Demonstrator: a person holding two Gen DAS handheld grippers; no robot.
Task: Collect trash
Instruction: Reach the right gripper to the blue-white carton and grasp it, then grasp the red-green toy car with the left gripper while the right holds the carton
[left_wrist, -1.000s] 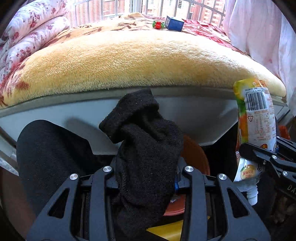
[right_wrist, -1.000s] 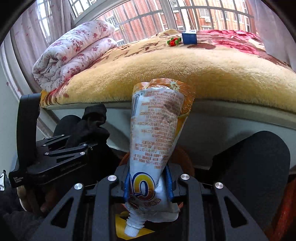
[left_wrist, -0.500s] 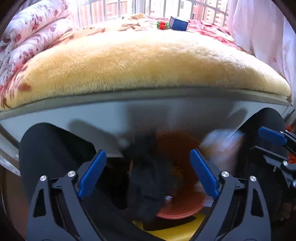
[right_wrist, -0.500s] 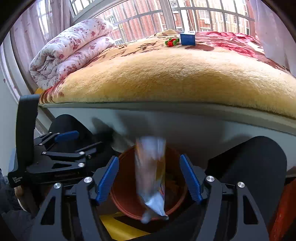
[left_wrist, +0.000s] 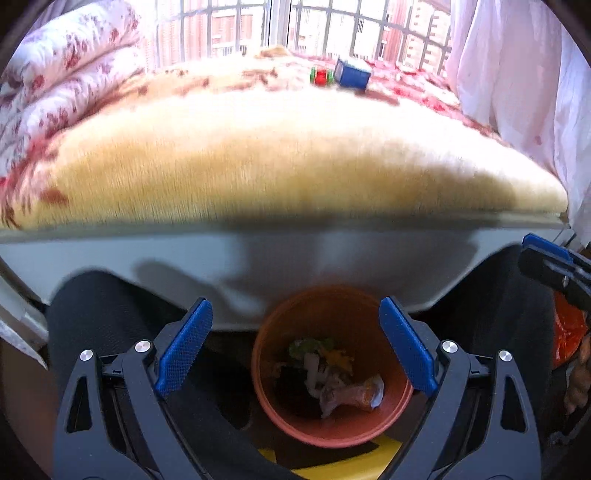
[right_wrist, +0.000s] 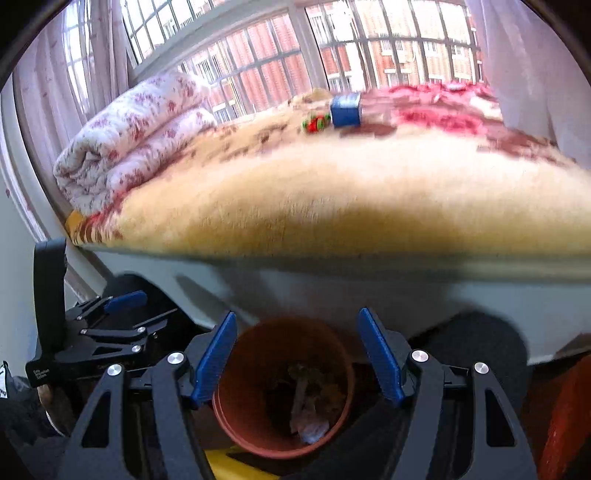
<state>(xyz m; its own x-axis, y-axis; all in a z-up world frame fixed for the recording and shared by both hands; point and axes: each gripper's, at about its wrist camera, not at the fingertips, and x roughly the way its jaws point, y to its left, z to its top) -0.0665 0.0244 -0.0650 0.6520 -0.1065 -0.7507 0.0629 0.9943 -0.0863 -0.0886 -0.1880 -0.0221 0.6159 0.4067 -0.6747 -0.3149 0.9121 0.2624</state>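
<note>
The left hand-held gripper (left_wrist: 293, 349) hangs with its jaws spread wide and nothing between them; the right hand-held gripper (right_wrist: 297, 363) is likewise open and empty; both sit above the orange bin (left_wrist: 266, 369), where the trash (left_wrist: 332, 380) now lies at the bottom; beyond rises the bed (left_wrist: 280, 166) carrying a blue box (left_wrist: 352, 72); the next reach, I judge, should lift clear of the bin's rim first.

The orange bin (left_wrist: 328, 369) has its mouth open from above, but the bed edge (left_wrist: 295, 243) stands close behind it and the person's dark knees (left_wrist: 110, 317) close both sides.
</note>
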